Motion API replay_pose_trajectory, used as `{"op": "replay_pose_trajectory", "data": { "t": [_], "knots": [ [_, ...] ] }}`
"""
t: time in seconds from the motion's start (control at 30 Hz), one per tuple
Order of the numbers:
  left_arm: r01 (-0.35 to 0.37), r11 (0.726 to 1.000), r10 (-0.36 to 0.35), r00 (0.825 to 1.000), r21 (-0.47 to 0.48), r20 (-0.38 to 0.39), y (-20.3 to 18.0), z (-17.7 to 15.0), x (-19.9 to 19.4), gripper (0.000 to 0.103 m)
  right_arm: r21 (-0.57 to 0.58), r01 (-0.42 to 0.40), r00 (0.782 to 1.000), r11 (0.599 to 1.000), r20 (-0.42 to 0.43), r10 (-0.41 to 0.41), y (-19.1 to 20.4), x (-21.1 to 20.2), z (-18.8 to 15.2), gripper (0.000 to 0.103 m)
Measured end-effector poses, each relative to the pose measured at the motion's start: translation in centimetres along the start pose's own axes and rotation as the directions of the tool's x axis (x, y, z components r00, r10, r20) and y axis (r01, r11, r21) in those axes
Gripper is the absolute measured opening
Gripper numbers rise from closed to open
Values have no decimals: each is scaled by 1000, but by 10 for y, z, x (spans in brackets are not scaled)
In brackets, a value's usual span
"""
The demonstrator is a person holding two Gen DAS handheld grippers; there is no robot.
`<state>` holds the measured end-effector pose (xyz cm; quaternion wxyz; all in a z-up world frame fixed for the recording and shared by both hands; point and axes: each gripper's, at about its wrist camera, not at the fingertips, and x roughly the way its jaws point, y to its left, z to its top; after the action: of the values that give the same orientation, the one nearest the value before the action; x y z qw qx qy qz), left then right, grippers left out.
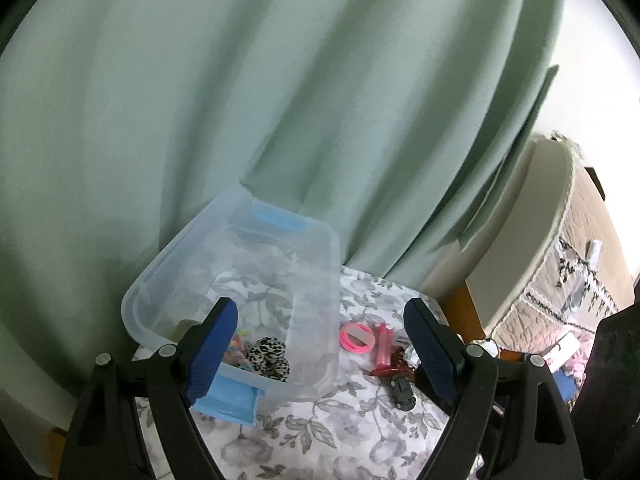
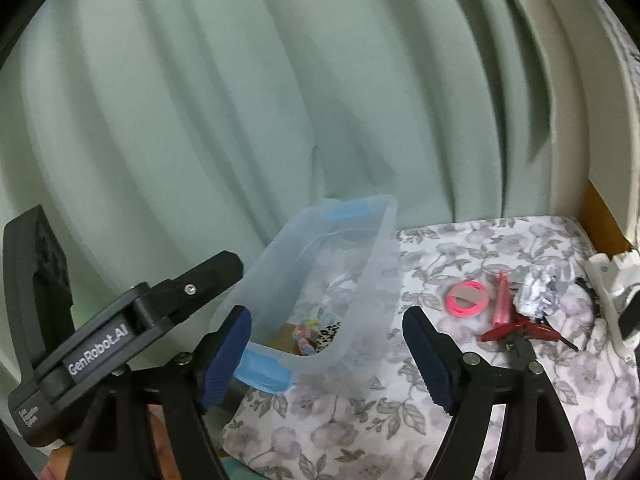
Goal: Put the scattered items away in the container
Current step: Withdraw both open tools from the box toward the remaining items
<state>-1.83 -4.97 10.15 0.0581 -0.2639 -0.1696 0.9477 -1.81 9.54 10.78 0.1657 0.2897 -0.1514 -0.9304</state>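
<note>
A clear plastic container [image 1: 320, 264] with blue latches stands on a floral cloth; it also shows in the right wrist view [image 2: 372, 264]. Inside lie a leopard-print scrunchie [image 1: 268, 356] and a pastel scrunchie [image 2: 306, 330]. To its right lie a pink ring [image 1: 357, 334] [image 2: 467, 300], a pink clip [image 1: 384, 344] [image 2: 502, 304], a red clip [image 1: 390, 368] [image 2: 516, 330] and a small black toy car [image 1: 404, 394]. My left gripper [image 1: 320, 354] is open and empty, over the container's near right wall. My right gripper [image 2: 326, 360] is open and empty, near the container's front corner.
A green curtain [image 1: 280, 100] hangs close behind the container. A crumpled silver wrapper [image 2: 536, 296] and a white plastic object [image 2: 612, 296] lie at the right of the cloth. The left gripper's body [image 2: 120, 332] stands left of the container. A bed [image 1: 572, 280] lies at the right.
</note>
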Motion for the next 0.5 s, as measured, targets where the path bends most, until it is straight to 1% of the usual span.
{"op": "replay_pose_trajectory", "data": {
  "t": [0.17, 0.33, 0.43, 0.5],
  "knots": [
    [-6, 1000, 6, 1000, 17, 14, -10, 2, -5, 86, 43, 8, 1000, 999, 26, -9, -16, -13, 2, 87],
    [-26, 999, 26, 1000, 40, 2, -19, -1, -4, 86, 86, -3, 999, 996, 53, -2, -33, -25, 1, 100],
    [-24, 998, 25, 1000, 56, -15, -28, -5, -1, 86, 110, -2, 998, 994, 68, -6, -43, -33, 0, 103],
    [-24, 997, 26, 999, 77, -26, -36, -8, 2, 86, 129, 2, 997, 992, 78, -12, -51, -38, -1, 103]
  ]
}}
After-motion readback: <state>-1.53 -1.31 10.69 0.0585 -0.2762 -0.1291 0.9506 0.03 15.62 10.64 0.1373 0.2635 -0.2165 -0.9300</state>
